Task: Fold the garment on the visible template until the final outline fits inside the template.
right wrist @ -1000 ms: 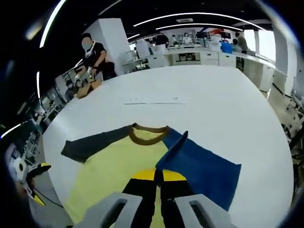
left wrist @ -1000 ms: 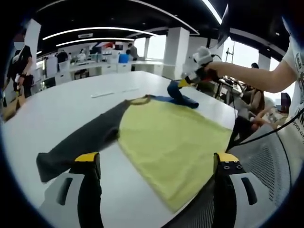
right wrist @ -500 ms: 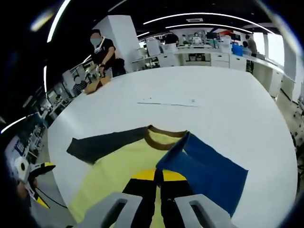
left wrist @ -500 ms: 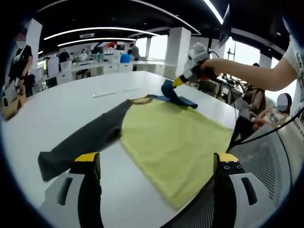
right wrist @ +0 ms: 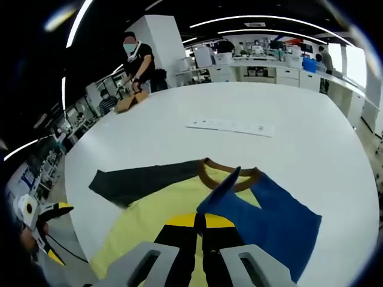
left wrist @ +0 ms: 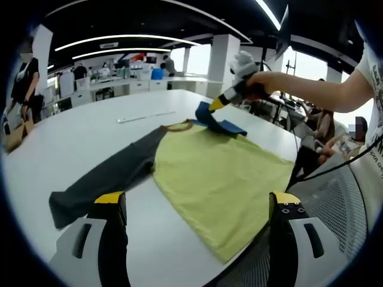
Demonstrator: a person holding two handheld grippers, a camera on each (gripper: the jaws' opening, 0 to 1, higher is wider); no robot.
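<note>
1. Yellow fabric makes up the body of the garment (left wrist: pixel 221 179), which lies spread on the white counter (left wrist: pixel 90 131) just ahead of the left gripper (left wrist: pixel 194 209) and between its two fingers as that view frames it.
2. Its dark grey sleeve (left wrist: pixel 102 179) stretches flat across the counter toward the left finger (left wrist: pixel 111 206), the cuff end lying just beyond that fingertip.
3. The left gripper's fingers stand wide apart, yellow-tipped, with nothing between them; they hang above the near edge of the counter.
4. The blue sleeve (right wrist: pixel 269 209) is lifted at its cuff by the right gripper (right wrist: pixel 203 221), whose black fingers are closed tight together on the fabric, which rises to a peak right above the fingertips.
5. In the left gripper view, the right gripper (left wrist: pixel 230 95) appears far beyond the fingers, held in a person's hand (left wrist: pixel 257 84), with the blue sleeve (left wrist: pixel 218 119) pulled up off the counter and folded partly over the yellow shoulder.
6. A brown collar band (right wrist: pixel 230 176) sits just past the raised blue cuff in the right gripper view.
7. A long white strip with markings (right wrist: pixel 230 127) lies flat on the counter well beyond the collar.
8. At the far edge of the counter, left of the right fingers, a person in dark clothes (right wrist: pixel 140 63) stands by a brown box (right wrist: pixel 128 103).
</note>
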